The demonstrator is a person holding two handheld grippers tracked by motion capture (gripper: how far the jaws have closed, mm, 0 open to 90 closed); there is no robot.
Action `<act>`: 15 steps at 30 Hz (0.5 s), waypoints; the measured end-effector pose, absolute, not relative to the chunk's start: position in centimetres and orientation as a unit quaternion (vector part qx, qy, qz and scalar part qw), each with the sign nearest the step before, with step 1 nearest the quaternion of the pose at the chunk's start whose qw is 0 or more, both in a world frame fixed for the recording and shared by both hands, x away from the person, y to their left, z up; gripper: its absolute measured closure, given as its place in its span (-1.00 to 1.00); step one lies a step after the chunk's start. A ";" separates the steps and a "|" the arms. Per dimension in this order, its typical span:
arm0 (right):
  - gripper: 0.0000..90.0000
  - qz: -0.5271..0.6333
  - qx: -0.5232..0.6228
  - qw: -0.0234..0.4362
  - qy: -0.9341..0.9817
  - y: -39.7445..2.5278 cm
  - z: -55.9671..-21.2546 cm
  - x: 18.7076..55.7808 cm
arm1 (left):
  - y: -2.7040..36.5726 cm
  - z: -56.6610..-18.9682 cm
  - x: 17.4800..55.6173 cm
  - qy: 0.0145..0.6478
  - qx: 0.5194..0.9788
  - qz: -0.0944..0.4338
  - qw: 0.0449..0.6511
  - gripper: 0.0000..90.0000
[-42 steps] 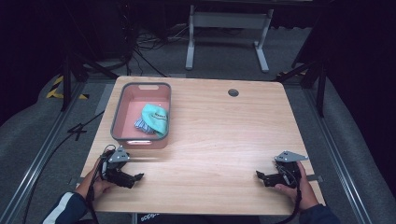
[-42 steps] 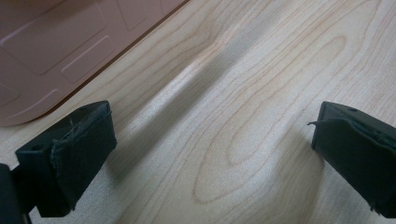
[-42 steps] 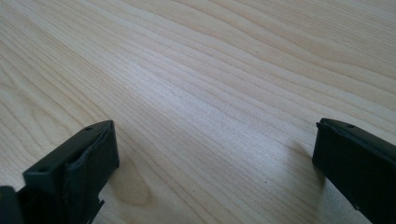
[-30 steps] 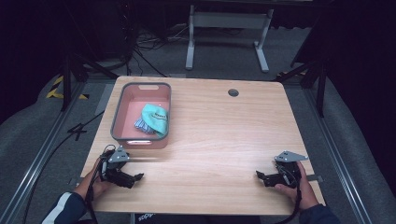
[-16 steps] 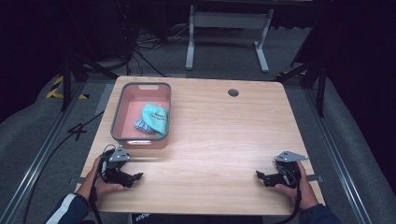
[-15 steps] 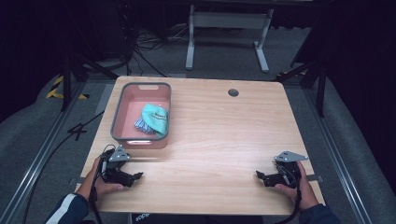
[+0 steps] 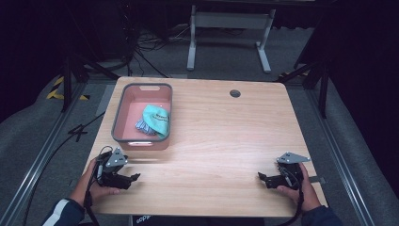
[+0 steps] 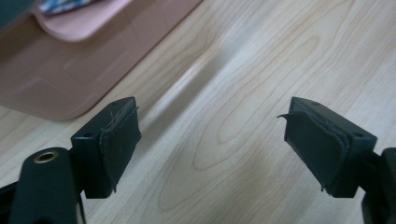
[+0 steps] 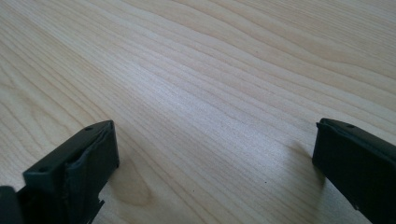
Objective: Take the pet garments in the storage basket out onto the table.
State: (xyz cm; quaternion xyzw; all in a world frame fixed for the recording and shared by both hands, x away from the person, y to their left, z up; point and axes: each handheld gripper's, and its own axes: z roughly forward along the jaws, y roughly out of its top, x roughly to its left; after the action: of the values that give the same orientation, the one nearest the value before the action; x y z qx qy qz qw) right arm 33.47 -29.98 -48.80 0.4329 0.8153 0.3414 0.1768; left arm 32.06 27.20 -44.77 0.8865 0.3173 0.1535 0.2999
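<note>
High view: pink bin (image 7: 123,107) beside left claw (image 7: 132,179); both claws wide, empty.

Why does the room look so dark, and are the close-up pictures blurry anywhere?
High view: light falls on the table, surroundings nearly black. Left gripper view: the pink bin at top left is soft, out of focus; a shadow streaks the wood. Right gripper view: wood grain sharp in the middle, pale glare across it.

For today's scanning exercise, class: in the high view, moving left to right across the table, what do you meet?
Left black claw → pink plastic bin with grey rim → teal folded cloth inside it → round dark hole in the light wooden tabletop → right black claw.
</note>
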 end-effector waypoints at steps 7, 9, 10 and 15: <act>-0.99 0.341 0.431 0.176 0.816 -30.0 -48.8 33.5 | 27.5 -42.8 31.6 0.319 0.874 0.162 0.328 -0.60; -0.99 0.341 0.431 0.176 0.816 -30.0 -48.8 33.5 | 27.6 -42.3 31.5 0.318 0.872 0.171 0.331 -0.60; -0.99 0.342 0.431 0.175 0.816 -30.0 -48.8 33.5 | 27.8 -42.1 31.5 0.320 0.870 0.169 0.335 -0.60; -0.99 0.341 0.431 0.176 0.817 -30.0 -48.8 33.5 | 28.1 -41.0 31.5 0.327 0.861 0.174 0.349 -0.61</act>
State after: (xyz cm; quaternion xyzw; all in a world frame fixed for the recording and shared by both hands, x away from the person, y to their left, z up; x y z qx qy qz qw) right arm 33.50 -30.01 -48.79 0.4309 0.8166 0.3415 0.1760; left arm 31.49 28.09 -40.98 0.8607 0.3270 0.1737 0.3493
